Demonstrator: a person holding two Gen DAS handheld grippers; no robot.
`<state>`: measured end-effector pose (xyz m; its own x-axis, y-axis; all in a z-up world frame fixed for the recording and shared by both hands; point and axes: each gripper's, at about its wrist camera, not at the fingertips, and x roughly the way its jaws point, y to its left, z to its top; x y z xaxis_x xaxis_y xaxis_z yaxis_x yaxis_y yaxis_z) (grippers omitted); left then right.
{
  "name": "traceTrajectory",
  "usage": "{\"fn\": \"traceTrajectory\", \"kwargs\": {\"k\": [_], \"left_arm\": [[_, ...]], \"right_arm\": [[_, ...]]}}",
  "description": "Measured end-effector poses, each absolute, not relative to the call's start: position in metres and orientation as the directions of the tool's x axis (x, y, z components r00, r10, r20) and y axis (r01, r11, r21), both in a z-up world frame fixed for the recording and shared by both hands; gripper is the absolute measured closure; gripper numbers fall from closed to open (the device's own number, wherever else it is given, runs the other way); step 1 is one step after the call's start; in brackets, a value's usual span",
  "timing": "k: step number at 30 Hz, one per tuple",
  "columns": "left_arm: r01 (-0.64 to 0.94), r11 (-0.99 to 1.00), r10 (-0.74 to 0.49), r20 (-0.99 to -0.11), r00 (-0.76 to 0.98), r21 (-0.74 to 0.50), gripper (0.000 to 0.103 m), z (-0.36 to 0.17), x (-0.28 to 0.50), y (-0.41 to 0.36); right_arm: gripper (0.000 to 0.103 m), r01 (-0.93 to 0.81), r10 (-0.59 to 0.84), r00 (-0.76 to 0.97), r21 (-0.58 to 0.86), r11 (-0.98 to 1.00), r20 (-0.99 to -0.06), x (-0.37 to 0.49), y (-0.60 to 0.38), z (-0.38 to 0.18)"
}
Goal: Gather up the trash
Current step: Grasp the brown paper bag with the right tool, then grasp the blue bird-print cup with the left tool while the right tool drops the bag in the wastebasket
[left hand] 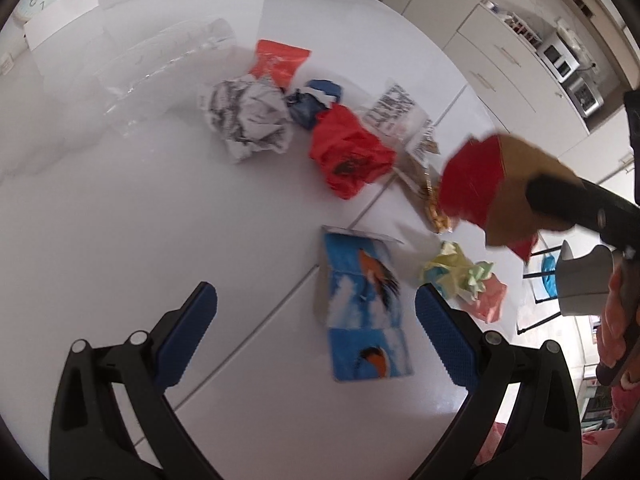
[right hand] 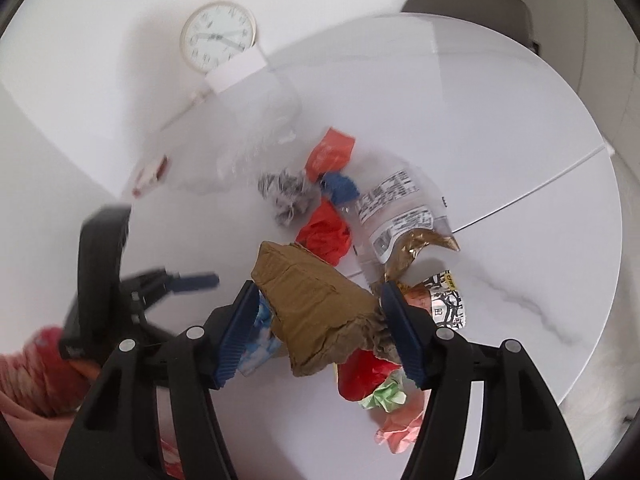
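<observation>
Several bits of rubbish lie scattered across the round white table [right hand: 500, 128], and the crumpled newspaper ball [left hand: 248, 120] near its middle serves as a marker for the rest. Far left of that ball, up against the wall, a round clock [right hand: 218, 36] leans at the table's back edge. Between clock and ball lies a clear plastic bag [left hand: 168, 56], flat and nearly see-through. Just behind the ball sits an orange wrapper [left hand: 278, 62], and touching the ball's right side is a small blue scrap [left hand: 314, 100]. Right of that, a crumpled red plastic bag [left hand: 348, 150] lies just beside a clear snack packet [right hand: 400, 208] with printed labels and brown crumbs in its lower end.

Nearer than the ball, the left gripper [left hand: 316, 320] hangs above the table with its blue-padded jaws spread wide and nothing between them; under it lies a blue wrapper [left hand: 366, 312] printed with an orange bird. Right of that wrapper sits a wad of pale green and pink paper [left hand: 472, 280].

Furthest right of the ball, and lifted clear of the table, a torn brown cardboard piece with a red face [right hand: 316, 304] is clamped between the right gripper [right hand: 320, 320] fingers, the jaws pressing on both its sides. Below the cardboard, a black-and-white patterned wrapper [right hand: 446, 300] lies by the right finger.
</observation>
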<state>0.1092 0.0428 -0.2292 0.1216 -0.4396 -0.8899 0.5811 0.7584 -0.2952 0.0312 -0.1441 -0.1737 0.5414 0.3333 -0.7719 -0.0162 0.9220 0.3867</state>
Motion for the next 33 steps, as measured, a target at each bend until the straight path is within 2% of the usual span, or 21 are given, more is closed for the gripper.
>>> {"fn": "traceTrajectory", "kwargs": {"k": [4,9,11,13,14,16,21,25,30,33], "left_arm": [[0.602,0.744,-0.439,-0.891,0.115,-0.289,0.008,-0.227,0.096,0.032],[0.627,0.749,-0.374,-0.918,0.134,-0.214,0.008,-0.244,0.088,0.012],[0.619,0.760,-0.350,-0.928,0.131,-0.199,0.025,-0.253,0.087,0.009],[0.609,0.770,-0.339,-0.930,0.140,-0.189,0.037,-0.256,0.088,0.010],[0.609,0.771,-0.348,-0.925,0.155,-0.188,0.047,-0.255,0.088,0.012],[0.611,0.767,-0.359,-0.921,0.154,-0.197,0.055,-0.254,0.088,0.015],[0.582,0.775,-0.398,-0.906,0.148,-0.245,0.055,-0.246,0.091,0.031],[0.606,0.762,-0.412,-0.893,0.183,-0.227,0.055,-0.218,0.084,0.040],[0.632,0.740,-0.454,-0.865,0.215,-0.231,0.055,-0.177,0.064,0.042],[0.646,0.727,-0.471,-0.854,0.223,-0.233,0.055,-0.157,0.055,0.035]], "right_arm": [[0.039,0.017,0.382,0.577,0.479,0.878,-0.722,0.037,-0.157,-0.172],[0.039,0.027,0.409,0.599,0.528,0.849,-0.688,0.041,-0.166,-0.166],[0.039,0.029,0.400,0.608,0.523,0.852,-0.685,0.042,-0.168,-0.162],[0.039,0.013,0.393,0.610,0.505,0.863,-0.688,0.043,-0.165,-0.157],[0.039,0.003,0.392,0.611,0.497,0.868,-0.688,0.044,-0.162,-0.155],[0.039,-0.014,0.396,0.611,0.491,0.871,-0.686,0.044,-0.157,-0.153],[0.039,-0.013,0.399,0.632,0.506,0.862,-0.664,0.034,-0.162,-0.144],[0.039,0.058,0.309,0.678,0.468,0.882,-0.666,-0.004,-0.190,-0.121],[0.039,0.263,0.097,0.663,0.353,0.898,-0.742,-0.075,-0.243,-0.124],[0.039,0.393,0.024,0.595,0.316,0.863,-0.804,-0.115,-0.282,-0.163]]}}
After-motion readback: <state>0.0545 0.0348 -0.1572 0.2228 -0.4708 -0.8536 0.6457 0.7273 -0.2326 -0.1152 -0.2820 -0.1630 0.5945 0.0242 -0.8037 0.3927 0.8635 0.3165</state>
